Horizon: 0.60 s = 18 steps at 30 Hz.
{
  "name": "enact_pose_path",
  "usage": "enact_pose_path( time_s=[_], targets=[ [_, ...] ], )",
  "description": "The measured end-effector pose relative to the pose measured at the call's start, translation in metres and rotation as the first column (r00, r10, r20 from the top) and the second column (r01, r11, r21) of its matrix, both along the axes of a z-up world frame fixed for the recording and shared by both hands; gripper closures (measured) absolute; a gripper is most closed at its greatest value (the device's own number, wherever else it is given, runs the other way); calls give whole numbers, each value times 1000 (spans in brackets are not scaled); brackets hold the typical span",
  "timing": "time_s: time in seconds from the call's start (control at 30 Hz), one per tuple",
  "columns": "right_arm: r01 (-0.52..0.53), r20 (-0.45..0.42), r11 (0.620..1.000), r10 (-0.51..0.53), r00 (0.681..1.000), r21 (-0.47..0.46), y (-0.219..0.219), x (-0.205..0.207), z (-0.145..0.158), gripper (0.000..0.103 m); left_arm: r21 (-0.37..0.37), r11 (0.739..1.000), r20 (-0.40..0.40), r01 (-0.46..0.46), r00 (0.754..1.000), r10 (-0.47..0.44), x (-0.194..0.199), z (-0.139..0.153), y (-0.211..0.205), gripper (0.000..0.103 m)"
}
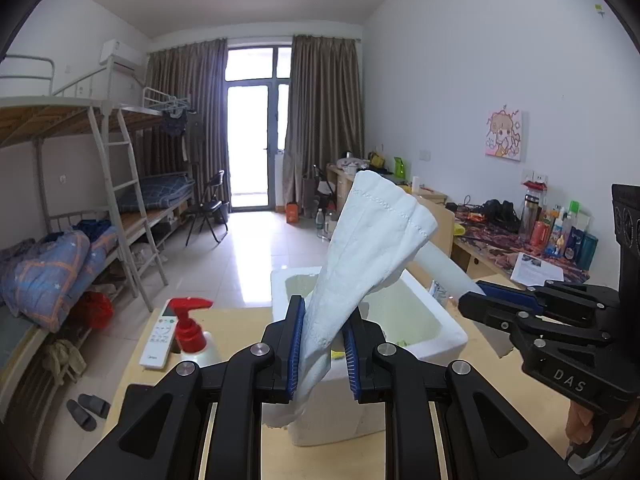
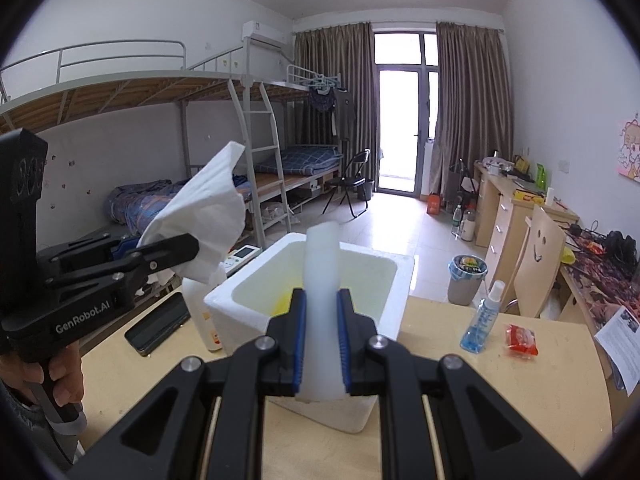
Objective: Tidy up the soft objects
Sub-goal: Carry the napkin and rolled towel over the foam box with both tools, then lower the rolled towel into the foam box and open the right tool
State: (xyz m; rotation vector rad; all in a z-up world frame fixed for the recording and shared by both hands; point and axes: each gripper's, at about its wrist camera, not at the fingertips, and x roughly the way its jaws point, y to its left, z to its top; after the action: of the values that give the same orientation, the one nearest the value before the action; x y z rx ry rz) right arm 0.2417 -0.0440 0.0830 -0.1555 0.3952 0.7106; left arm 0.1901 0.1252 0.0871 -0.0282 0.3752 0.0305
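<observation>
Currently the left gripper [image 1: 322, 346] is clamping a white tissue [image 1: 370, 248] between its blue pads [image 1: 295, 350]; the tissue's long axis is running up and away from the fingers, leaning to the right, its wide stitched edge pointing toward the ceiling and its narrow tail hanging below the pads. It is hanging above the near edge of the white foam box [image 1: 436, 344] on the wooden table [image 1: 232, 320]. The right gripper [image 2: 322, 346] is pinching a white foam strip [image 2: 322, 276]; the strip is standing nearly upright along the fingers, its upper end rising over the box [image 2: 316, 280]. Beside the box are sitting a red-pump bottle [image 1: 190, 330] and a remote control [image 1: 158, 338]; on the other side, a blue spray bottle [image 2: 482, 320] and a red packet [image 2: 520, 340].
</observation>
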Motion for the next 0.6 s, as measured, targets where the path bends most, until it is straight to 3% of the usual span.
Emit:
enact_pose_path(
  time_s=[0.6],
  targets=[
    [2,-53,999,-4,999,-48,24,47,-12,85,6,1000,-14,-28,1000,28,34,0,17,83]
  ],
)
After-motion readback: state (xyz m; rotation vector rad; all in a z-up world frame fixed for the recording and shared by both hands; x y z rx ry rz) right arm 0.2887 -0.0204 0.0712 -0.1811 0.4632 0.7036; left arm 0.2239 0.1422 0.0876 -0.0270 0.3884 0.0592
